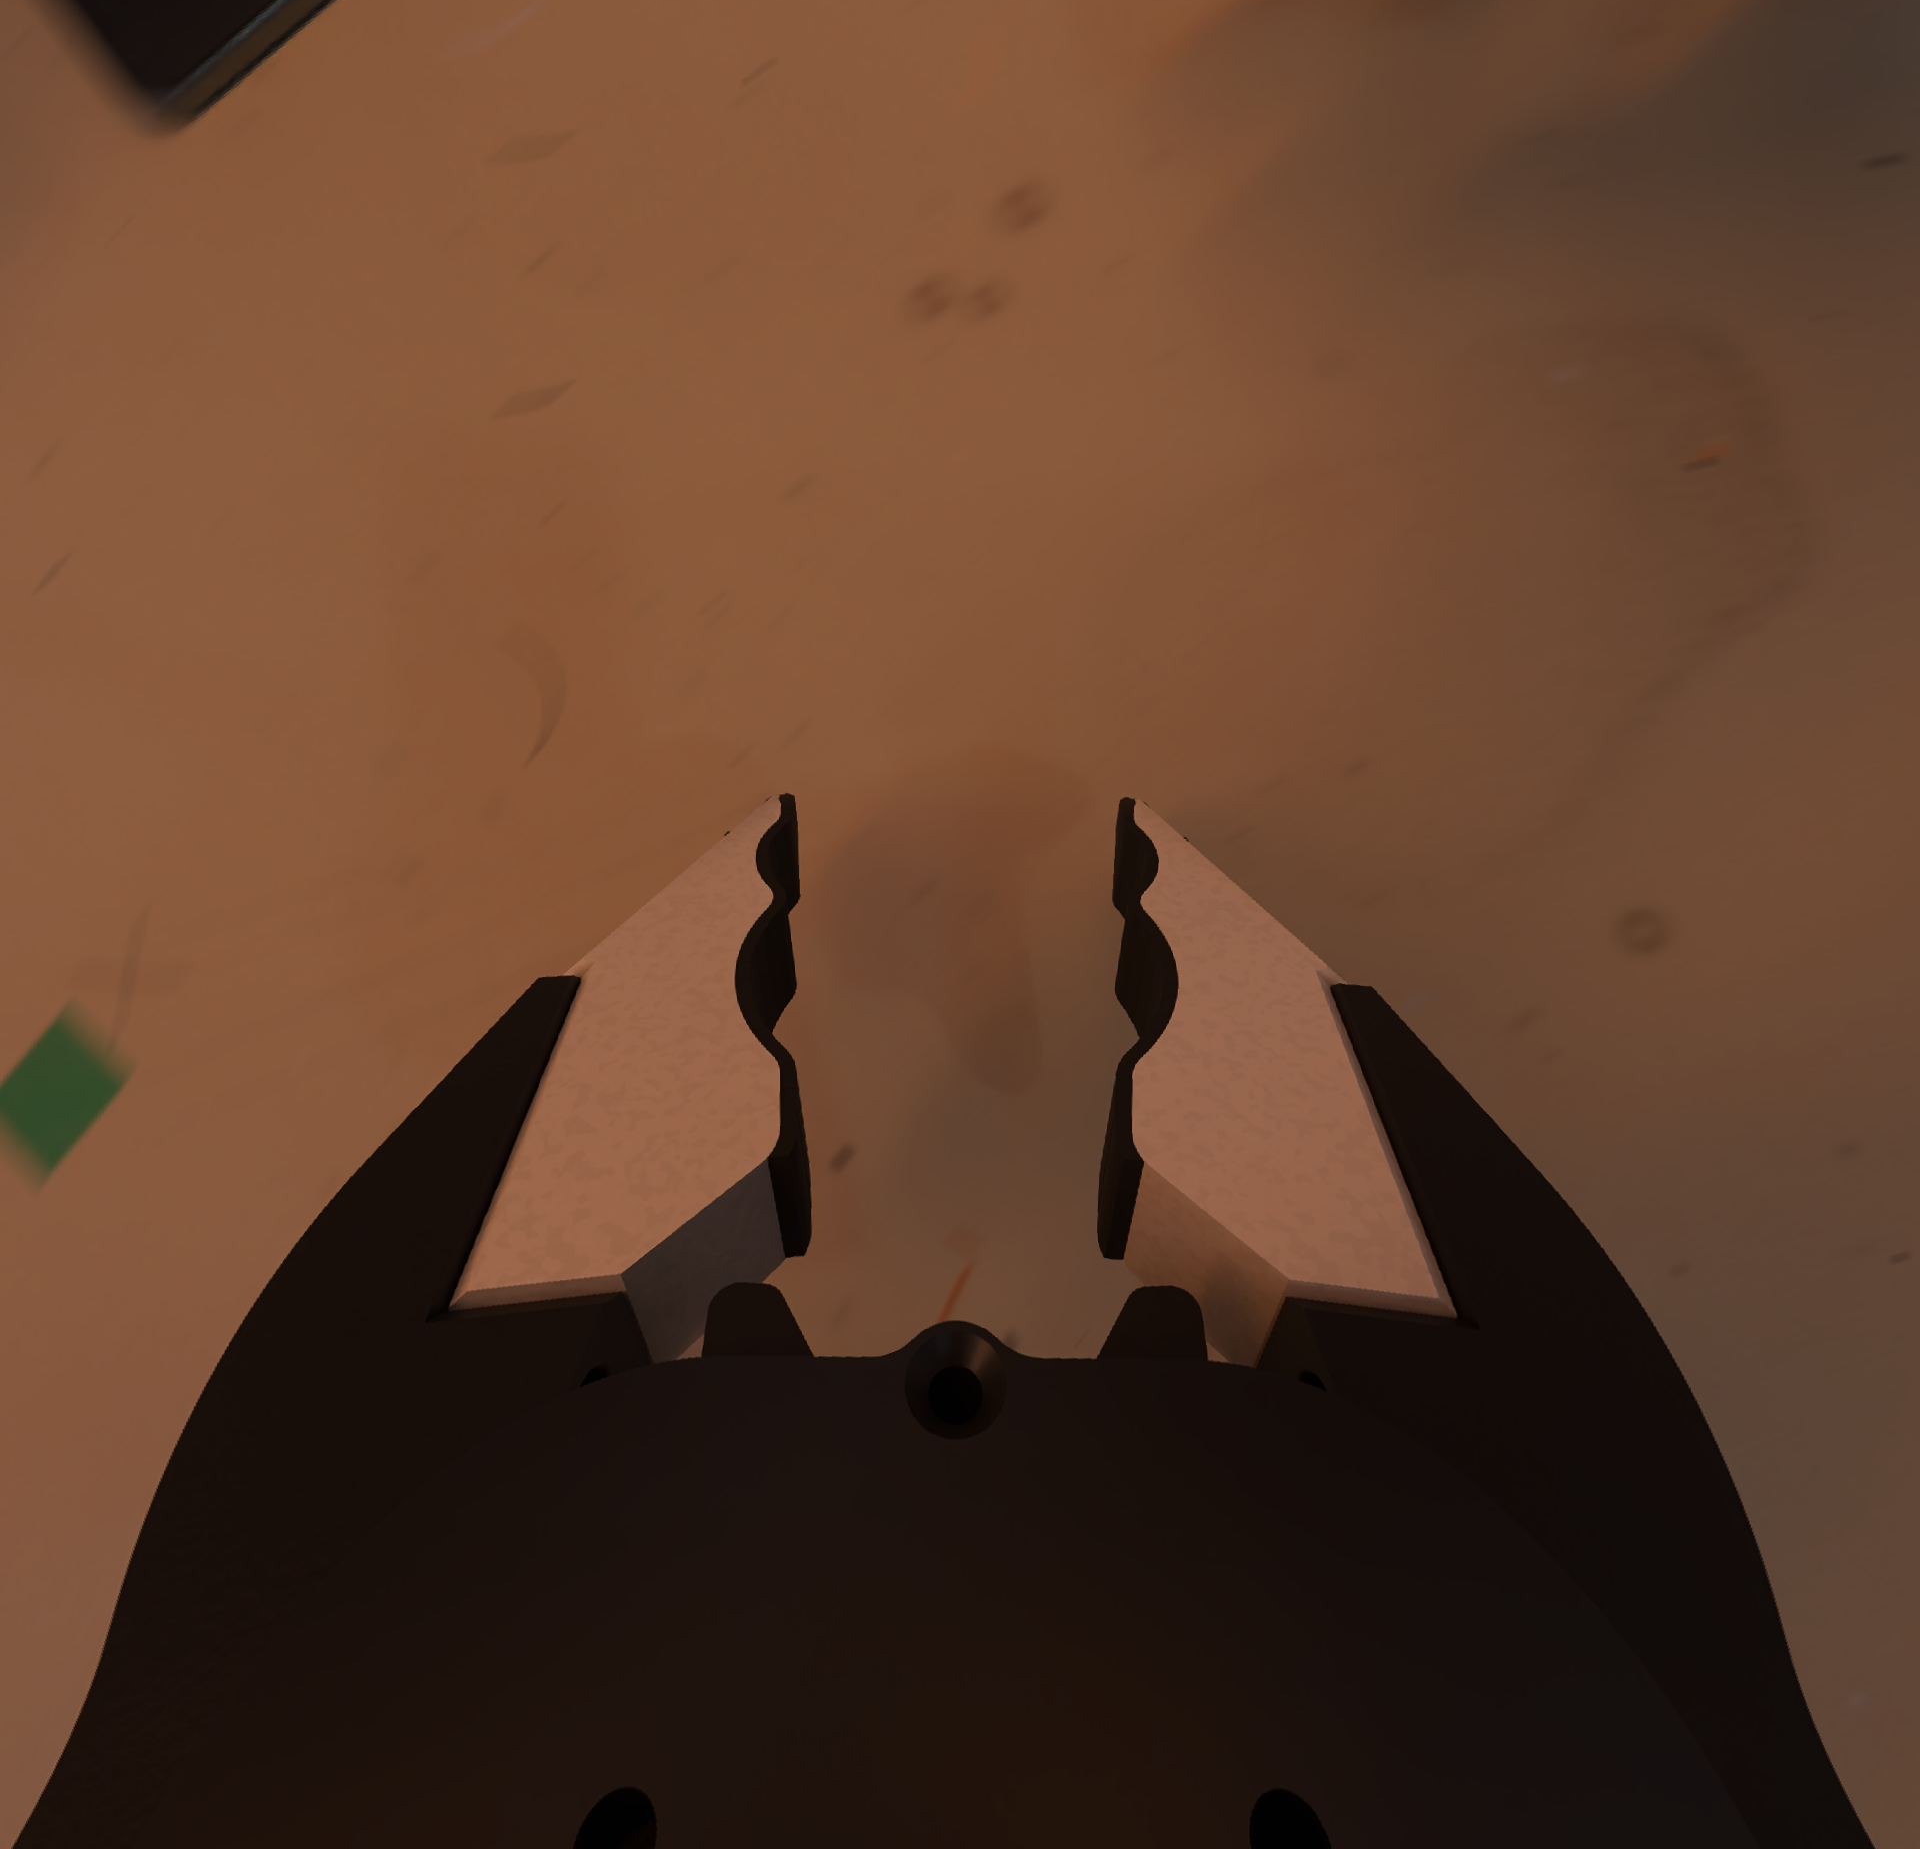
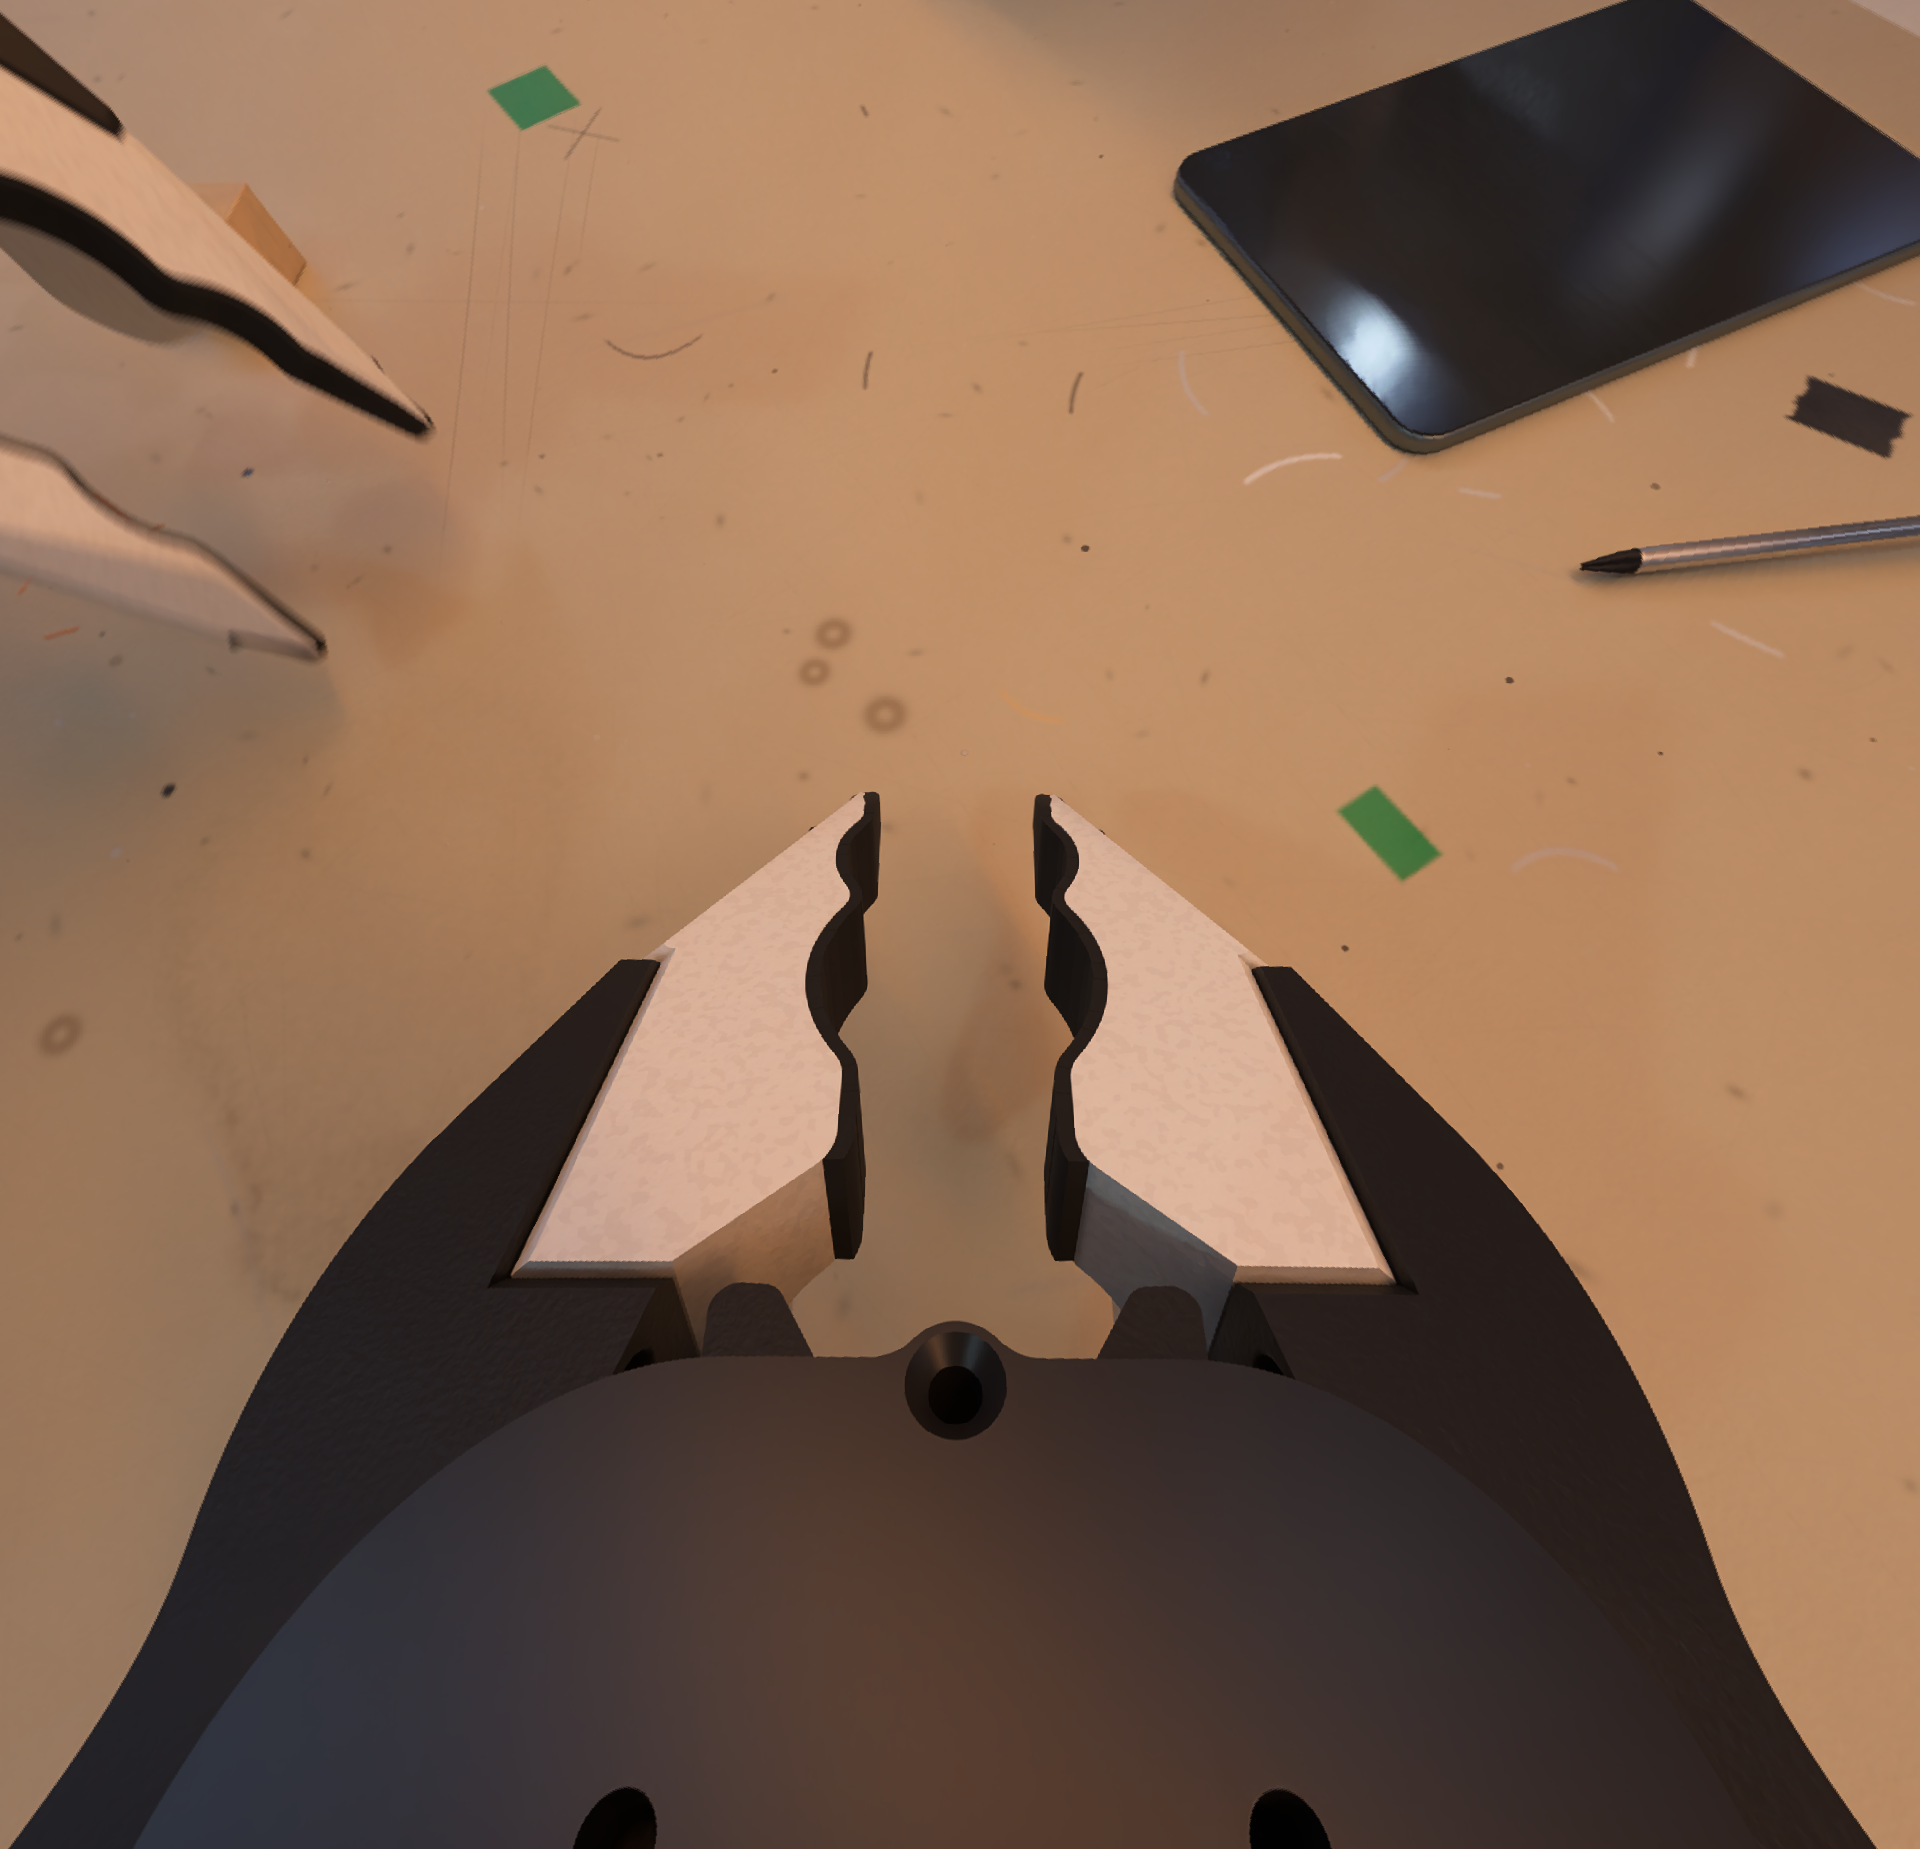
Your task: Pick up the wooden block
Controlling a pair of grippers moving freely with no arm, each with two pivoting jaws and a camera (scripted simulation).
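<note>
**Block sits beyond the left fingers**

At the far left of the right wrist view, I see the small pale wooden block [image 2: 255, 230] resting on the scuffed tan counter [image 2: 935, 573], partly hidden behind the left hand-held gripper [image 2: 374, 537], whose fingers are spread and empty. The block lies just past its far finger, so I judge the left much nearer. The block's long axis I cannot tell. My right hand-held gripper [image 2: 956, 802] hangs parted, holding nothing, well apart from the block.
</note>
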